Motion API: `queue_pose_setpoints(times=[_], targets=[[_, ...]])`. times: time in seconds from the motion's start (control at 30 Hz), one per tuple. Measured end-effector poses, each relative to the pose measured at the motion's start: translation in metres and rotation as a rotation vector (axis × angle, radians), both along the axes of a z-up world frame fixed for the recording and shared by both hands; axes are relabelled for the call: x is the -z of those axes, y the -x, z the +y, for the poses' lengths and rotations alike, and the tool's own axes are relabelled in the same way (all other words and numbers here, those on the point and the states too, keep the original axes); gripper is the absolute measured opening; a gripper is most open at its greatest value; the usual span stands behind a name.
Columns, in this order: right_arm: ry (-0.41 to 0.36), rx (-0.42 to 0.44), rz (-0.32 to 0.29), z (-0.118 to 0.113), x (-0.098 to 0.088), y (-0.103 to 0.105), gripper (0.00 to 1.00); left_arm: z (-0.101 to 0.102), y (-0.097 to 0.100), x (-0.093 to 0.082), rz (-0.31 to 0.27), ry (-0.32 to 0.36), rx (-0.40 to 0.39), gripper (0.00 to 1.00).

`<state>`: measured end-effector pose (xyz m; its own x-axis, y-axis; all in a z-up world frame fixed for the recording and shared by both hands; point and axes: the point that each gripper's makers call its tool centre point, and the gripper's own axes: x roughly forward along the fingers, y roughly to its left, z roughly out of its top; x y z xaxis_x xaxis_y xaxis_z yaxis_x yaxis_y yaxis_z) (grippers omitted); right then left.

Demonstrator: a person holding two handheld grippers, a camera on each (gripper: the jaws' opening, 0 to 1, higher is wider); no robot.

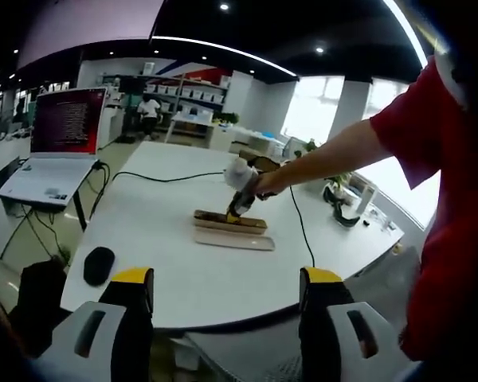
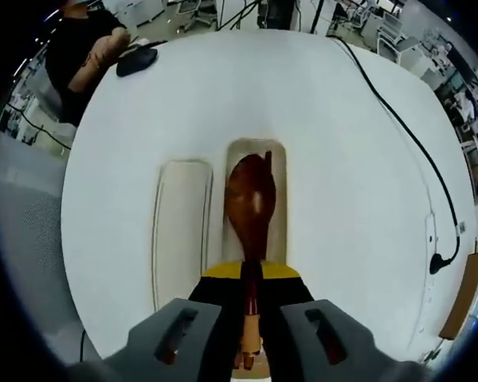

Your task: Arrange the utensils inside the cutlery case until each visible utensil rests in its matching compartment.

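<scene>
Centrally, spoon [image 2: 251,208] over case [image 2: 256,151].

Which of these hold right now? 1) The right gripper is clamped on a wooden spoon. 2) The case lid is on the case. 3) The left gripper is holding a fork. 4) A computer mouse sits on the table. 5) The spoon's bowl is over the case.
1) True: the right gripper is shut on the wooden spoon.
2) False: the lid lies flat on the table beside the open case.
3) False: the left gripper is open and holds nothing.
4) True: a black mouse lies near the table's edge.
5) True: the bowl lies within the case outline.
</scene>
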<state>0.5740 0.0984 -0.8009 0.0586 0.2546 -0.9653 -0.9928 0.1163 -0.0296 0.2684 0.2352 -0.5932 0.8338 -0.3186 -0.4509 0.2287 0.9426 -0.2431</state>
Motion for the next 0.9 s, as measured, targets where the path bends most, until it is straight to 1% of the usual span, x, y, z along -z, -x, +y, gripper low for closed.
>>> queue_pose_setpoints(times=[0.03, 0.2, 0.33, 0.47, 0.57, 0.6, 0.7, 0.77, 0.83, 0.9], targets=[[-0.013, 0.006, 0.005, 0.0, 0.0, 0.0, 0.02, 0.0, 0.0, 0.0, -0.001, 0.0, 0.0, 0.77], [-0.024, 0.029, 0.001, -0.003, -0.005, 0.0, 0.02, 0.001, 0.0, -0.001, -0.003, -0.002, 0.001, 0.77], [-0.068, 0.063, 0.001, -0.003, -0.013, -0.001, 0.03, -0.001, 0.0, -0.001, -0.003, -0.014, 0.014, 0.77], [-0.079, 0.075, -0.027, -0.008, -0.018, -0.001, 0.06, -0.002, 0.0, -0.001, -0.005, -0.033, 0.027, 0.75], [-0.11, 0.105, -0.056, -0.011, -0.026, -0.002, 0.1, -0.002, 0.0, -0.002, -0.009, -0.046, 0.04, 0.75], [-0.119, 0.11, -0.057, -0.012, -0.028, -0.001, 0.12, -0.002, 0.0, -0.003, -0.014, -0.049, 0.045, 0.75], [-0.137, 0.126, -0.074, -0.015, -0.034, -0.001, 0.2, -0.001, -0.001, -0.003, -0.011, -0.049, 0.056, 0.76], [-0.15, 0.121, -0.085, -0.016, -0.037, 0.0, 0.24, -0.001, -0.002, -0.003, -0.011, -0.053, 0.065, 0.77], [-0.162, 0.133, -0.1, -0.019, -0.042, 0.0, 0.26, -0.001, -0.004, -0.005, -0.016, -0.048, 0.075, 0.77], [-0.184, 0.158, -0.1, -0.021, -0.047, 0.001, 0.28, -0.001, -0.008, -0.005, -0.017, -0.039, 0.082, 0.78]])
